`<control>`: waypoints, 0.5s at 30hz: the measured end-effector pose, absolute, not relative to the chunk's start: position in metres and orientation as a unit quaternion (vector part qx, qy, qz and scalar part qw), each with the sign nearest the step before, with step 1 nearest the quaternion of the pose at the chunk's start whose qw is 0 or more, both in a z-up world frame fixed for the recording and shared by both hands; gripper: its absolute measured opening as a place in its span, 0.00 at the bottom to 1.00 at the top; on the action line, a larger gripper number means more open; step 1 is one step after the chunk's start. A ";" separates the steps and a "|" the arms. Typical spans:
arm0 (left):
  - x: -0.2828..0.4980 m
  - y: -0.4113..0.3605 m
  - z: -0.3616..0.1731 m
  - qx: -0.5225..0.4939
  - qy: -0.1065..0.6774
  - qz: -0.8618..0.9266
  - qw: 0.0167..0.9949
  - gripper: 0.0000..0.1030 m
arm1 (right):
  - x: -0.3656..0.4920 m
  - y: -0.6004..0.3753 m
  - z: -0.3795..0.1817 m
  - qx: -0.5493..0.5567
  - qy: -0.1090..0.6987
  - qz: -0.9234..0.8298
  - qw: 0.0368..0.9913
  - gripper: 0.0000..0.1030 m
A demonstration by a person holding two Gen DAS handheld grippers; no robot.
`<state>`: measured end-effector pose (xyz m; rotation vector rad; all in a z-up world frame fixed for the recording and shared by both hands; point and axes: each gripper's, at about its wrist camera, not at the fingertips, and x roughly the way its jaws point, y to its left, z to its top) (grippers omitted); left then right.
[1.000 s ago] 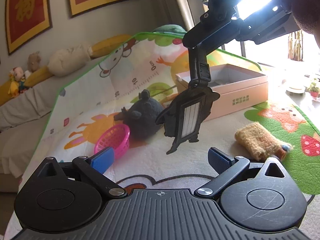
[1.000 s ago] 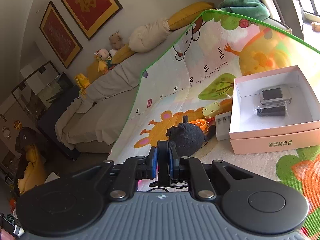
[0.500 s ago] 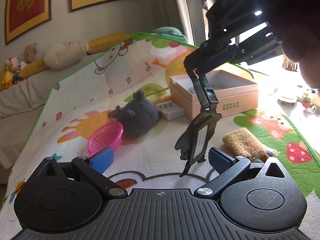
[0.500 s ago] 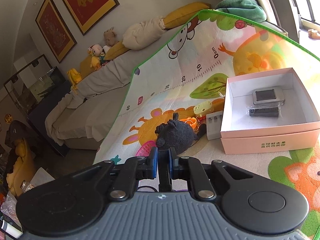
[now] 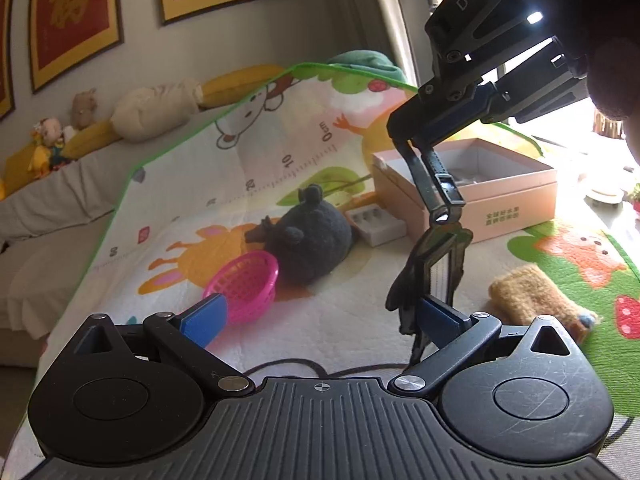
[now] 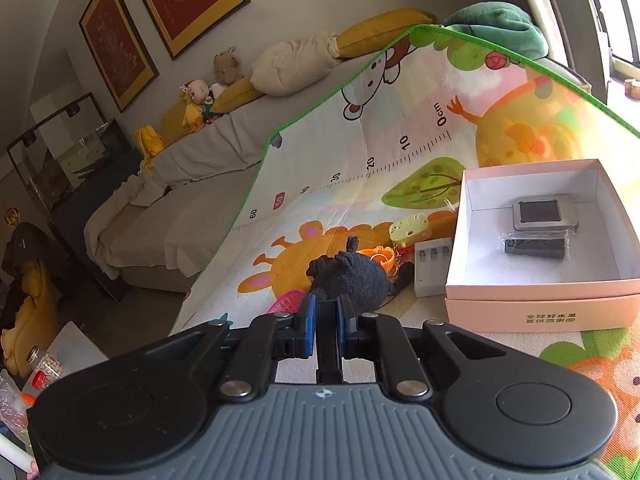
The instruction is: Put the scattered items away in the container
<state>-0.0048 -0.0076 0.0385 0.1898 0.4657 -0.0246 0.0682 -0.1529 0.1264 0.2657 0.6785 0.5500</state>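
My right gripper is shut on a black folding lamp-like gadget, which hangs from it in the left wrist view, just in front of my left gripper's right finger. My left gripper is open and empty, low over the play mat. The pink open box sits at the right and holds a small grey screen device and a black bar. A dark plush mouse, a pink basket, a white tray and a brown knit pouch lie on the mat.
A yellow toy and an orange keychain lie behind the plush. A sofa with cushions and soft toys lines the far edge of the mat. A black cable runs just ahead of my left gripper.
The right gripper has carried the black gadget down and toward my left gripper. The left camera has moved closer to the mat.
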 end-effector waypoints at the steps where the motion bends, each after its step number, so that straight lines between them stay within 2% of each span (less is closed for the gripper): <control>1: -0.006 -0.007 0.038 0.090 0.234 -0.013 0.968 1.00 | 0.071 -0.151 0.126 0.127 0.329 0.265 0.897 0.10; 6: -0.018 -0.026 0.034 0.088 0.243 -0.072 0.963 1.00 | 0.075 -0.144 0.124 0.110 0.334 0.272 0.896 0.10; 13: 0.007 -0.041 0.022 0.080 0.228 -0.117 0.963 0.99 | 0.070 -0.148 0.128 0.093 0.367 0.293 0.878 0.10; 15: 0.012 -0.041 0.022 0.067 0.230 -0.129 0.962 0.83 | 0.066 -0.148 0.130 0.078 0.359 0.291 0.884 0.10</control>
